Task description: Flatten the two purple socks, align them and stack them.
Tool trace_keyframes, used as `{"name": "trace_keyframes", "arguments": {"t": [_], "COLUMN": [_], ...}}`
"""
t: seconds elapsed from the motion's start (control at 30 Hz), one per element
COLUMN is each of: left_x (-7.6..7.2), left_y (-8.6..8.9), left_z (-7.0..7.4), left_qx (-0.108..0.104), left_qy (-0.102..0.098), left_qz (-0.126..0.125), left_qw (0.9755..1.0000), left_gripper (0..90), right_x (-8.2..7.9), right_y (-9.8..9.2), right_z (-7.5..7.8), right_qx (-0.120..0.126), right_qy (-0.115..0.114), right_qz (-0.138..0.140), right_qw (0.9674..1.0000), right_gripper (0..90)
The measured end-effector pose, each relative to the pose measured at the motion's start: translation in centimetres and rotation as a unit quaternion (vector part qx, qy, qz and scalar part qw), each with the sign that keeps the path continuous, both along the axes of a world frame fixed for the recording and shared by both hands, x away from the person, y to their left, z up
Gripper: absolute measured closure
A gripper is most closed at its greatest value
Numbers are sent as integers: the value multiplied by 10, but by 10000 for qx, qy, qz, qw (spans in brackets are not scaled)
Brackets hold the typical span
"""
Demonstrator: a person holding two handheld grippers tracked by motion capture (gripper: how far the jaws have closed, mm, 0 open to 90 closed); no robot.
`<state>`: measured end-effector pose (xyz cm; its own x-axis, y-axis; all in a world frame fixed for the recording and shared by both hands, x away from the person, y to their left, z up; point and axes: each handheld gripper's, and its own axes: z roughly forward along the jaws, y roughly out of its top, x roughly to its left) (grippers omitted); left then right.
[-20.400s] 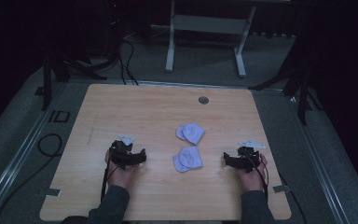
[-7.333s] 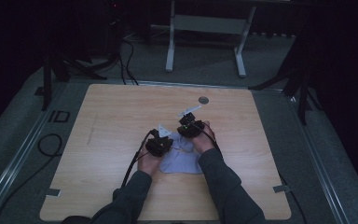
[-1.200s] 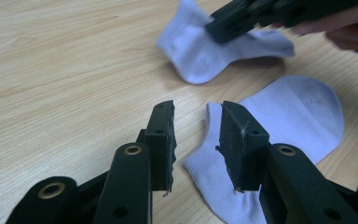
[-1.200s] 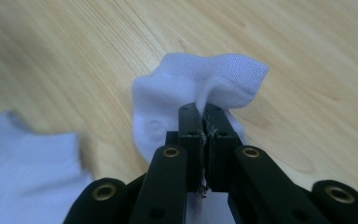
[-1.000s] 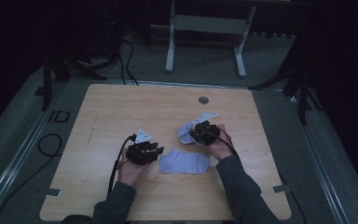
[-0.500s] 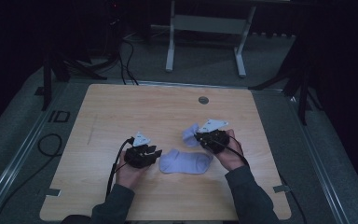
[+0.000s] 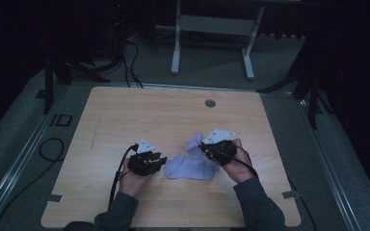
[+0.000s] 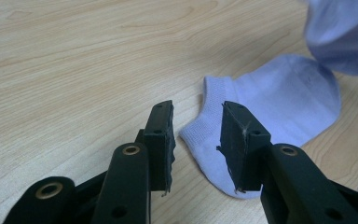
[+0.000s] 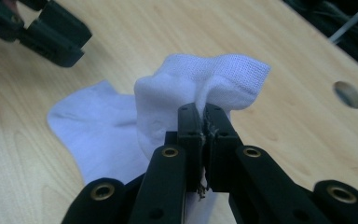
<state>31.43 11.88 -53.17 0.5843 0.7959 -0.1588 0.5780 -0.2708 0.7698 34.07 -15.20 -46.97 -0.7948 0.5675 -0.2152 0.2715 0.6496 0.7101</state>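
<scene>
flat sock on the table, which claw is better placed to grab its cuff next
Left. The left claw is open right at the flat sock's cuff; the right claw is shut on the other sock.

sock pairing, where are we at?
Done: one sock lies flat on the table. In hand: the right gripper is shut on the edge of the second sock, lifted off the wood. The left gripper is open, jaws either side of the flat sock's cuff, not pinching. Left: lay the held sock onto the flat one and match them up.
</scene>
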Motion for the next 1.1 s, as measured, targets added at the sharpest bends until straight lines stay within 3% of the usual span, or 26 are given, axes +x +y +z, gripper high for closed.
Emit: {"name": "trace_keyframes", "arguments": {"t": [0.17,0.37,0.5,0.87,0.97,1.1], "left_x": [-1,-2,-4,-11,-9,-4], "left_y": [-2,1,2,-16,-21,-28], "left_z": [1,5,7,0,-4,-8], "left_qx": [-45,-76,-131,-62,-13,-107], "left_qy": [-9,-33,-27,228,249,303], "left_qz": [-15,-36,-64,-540,-590,-572], "left_qw": [10000,10000,9999,9983,9979,9978], "left_gripper": [639,635,636,641,633,631], "right_x": [-1,-1,-2,-3,-2,-2], "right_y": [10,20,27,32,31,33], "right_z": [-18,-28,-32,-35,-35,-37], "right_qx": [127,244,265,388,409,427], "right_qy": [253,471,517,584,599,629], "right_qz": [53,151,229,268,275,325], "right_qw": [9996,9985,9980,9972,9970,9966], "right_gripper": [862,861,860,859,860,860]}}
